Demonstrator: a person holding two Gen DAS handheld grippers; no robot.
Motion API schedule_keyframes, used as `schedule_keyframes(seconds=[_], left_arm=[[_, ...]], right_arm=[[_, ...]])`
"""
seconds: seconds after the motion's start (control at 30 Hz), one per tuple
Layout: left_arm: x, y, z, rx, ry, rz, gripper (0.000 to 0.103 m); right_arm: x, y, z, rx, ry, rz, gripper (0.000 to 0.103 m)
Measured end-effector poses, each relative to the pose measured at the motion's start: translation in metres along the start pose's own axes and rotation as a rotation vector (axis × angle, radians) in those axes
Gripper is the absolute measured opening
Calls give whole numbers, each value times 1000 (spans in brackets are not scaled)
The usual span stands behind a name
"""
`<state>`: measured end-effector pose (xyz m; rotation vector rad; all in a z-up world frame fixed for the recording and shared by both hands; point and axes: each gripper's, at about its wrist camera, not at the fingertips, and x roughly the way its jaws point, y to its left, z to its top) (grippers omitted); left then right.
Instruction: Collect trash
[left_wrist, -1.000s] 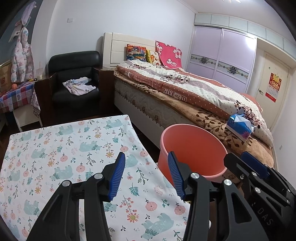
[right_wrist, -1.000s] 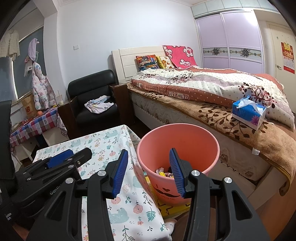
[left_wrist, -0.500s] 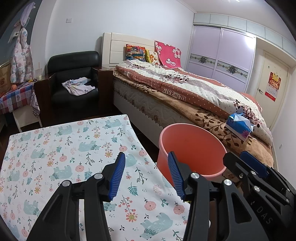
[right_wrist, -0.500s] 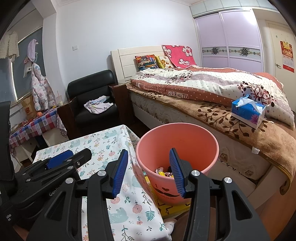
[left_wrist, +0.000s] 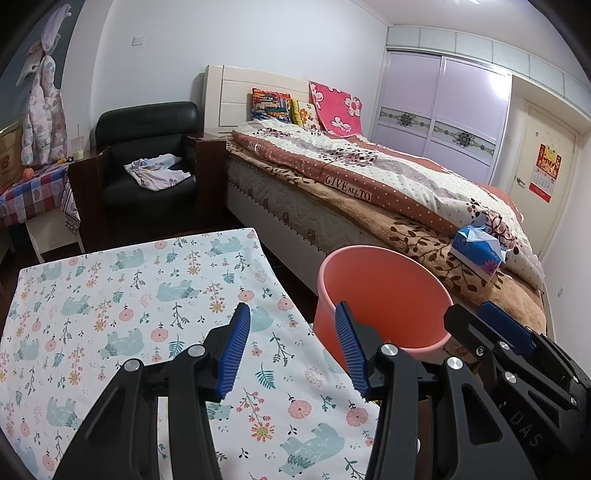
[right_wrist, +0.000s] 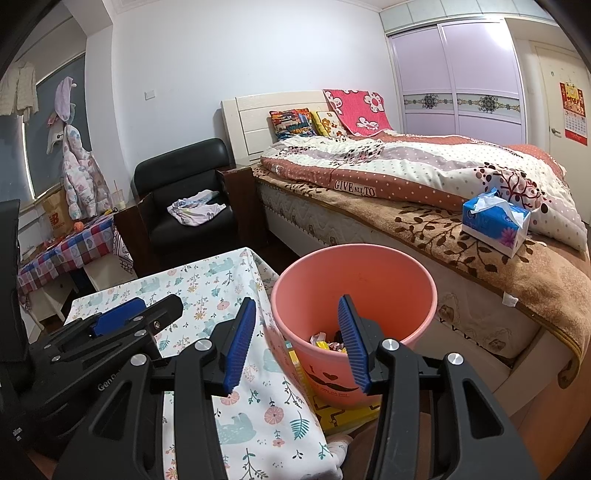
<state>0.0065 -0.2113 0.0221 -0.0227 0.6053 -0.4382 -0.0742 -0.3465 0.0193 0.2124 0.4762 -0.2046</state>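
Trash (right_wrist: 327, 341) inside the bucket (right_wrist: 354, 266) shows only from the right wrist.

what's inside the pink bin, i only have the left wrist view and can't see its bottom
observer: The right wrist view shows a few crumpled wrappers at the bottom of the bin.
operator: is the right gripper holding anything
observer: No, the right gripper is open and empty, poised at the bin's rim.
operator: anything on the floor by the bin
observer: A flat yellow item lies on the floor at the bin's base.
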Motion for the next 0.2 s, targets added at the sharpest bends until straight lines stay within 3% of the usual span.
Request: schedule_keyframes(seconds=[0.2], left_arm=[[-1,0,0,-1,-1,1,48]], right_arm=[[1,-2,-3,-1,0,1,47]])
